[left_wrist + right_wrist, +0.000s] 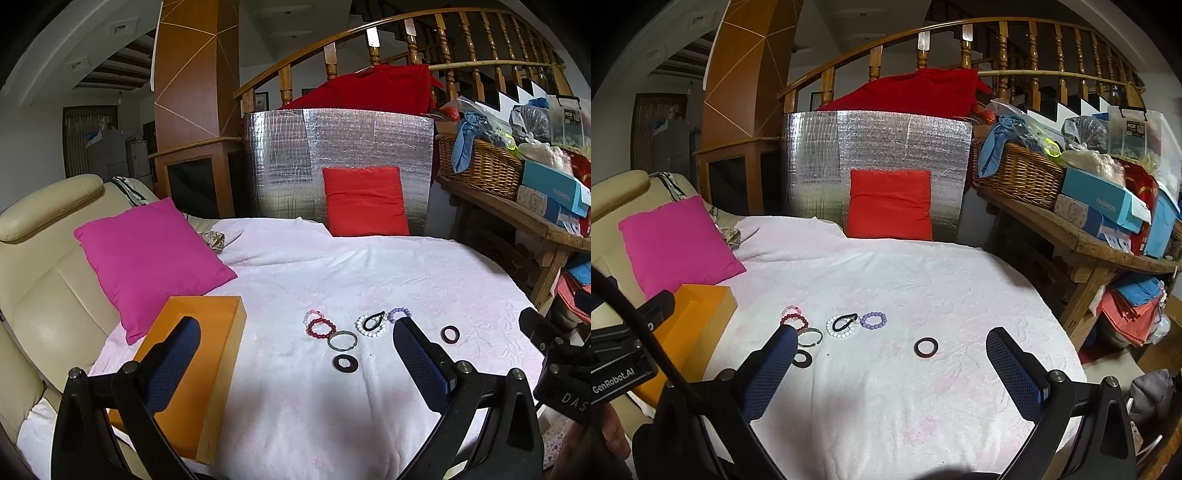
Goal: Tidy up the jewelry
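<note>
1. Seven pieces of jewelry spread loose on the white blanket (369, 266), none yet in the orange box (207, 354).
2. Nearest the right tongs (892, 354): dark brown ring (925, 347), lying flat, apart from the others, directly ahead between the two widely spread blue pads and a little beyond their tips.
3. Further left, clustered: purple bead bracelet (873, 319), white bead bracelet (840, 327) with a black loop on it, green bangle (342, 340), red bead bracelet (320, 328), black flat ring (345, 363).
4. Ahead of the left tongs (295, 347), likewise wide apart and empty: that cluster, with the black flat ring closest.
5. Box at far left, beside the left tongs, open side up.
6. Likely split: right for the lone ring, left for the cluster, then leftward carry to the box.
</note>
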Tool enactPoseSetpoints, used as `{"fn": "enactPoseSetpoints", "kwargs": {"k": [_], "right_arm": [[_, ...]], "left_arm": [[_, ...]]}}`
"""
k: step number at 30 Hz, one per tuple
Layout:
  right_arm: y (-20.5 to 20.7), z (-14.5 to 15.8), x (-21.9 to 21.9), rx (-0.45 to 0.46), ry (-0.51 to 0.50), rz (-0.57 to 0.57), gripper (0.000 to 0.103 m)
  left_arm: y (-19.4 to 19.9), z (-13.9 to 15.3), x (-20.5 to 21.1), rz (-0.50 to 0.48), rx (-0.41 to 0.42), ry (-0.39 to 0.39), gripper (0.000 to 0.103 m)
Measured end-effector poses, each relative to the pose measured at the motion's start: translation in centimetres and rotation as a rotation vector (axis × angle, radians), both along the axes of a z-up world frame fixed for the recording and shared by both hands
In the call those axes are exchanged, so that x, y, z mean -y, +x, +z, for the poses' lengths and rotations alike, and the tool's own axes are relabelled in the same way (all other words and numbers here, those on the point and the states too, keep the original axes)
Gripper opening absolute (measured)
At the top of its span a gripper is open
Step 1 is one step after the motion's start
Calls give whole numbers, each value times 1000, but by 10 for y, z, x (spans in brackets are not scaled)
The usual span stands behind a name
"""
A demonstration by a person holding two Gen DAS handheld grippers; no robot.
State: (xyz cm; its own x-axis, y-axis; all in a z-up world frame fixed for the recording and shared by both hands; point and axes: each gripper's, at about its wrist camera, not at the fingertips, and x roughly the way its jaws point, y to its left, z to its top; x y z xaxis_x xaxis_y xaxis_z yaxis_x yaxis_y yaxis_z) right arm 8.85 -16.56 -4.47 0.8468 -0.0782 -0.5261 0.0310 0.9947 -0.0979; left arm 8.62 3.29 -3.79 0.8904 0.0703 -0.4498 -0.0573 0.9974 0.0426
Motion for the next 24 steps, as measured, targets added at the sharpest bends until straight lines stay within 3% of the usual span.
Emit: {"fn": "enactPoseSetpoints", "kwargs": {"k": [17,24], "right_arm": [[11,-3,-3,4,0,-10,103],[11,-4,22,83,95,17,103]], "left_arm": [[11,-5,-8,8,14,4,103],[37,-46,-24,12,-87,31,103]]}}
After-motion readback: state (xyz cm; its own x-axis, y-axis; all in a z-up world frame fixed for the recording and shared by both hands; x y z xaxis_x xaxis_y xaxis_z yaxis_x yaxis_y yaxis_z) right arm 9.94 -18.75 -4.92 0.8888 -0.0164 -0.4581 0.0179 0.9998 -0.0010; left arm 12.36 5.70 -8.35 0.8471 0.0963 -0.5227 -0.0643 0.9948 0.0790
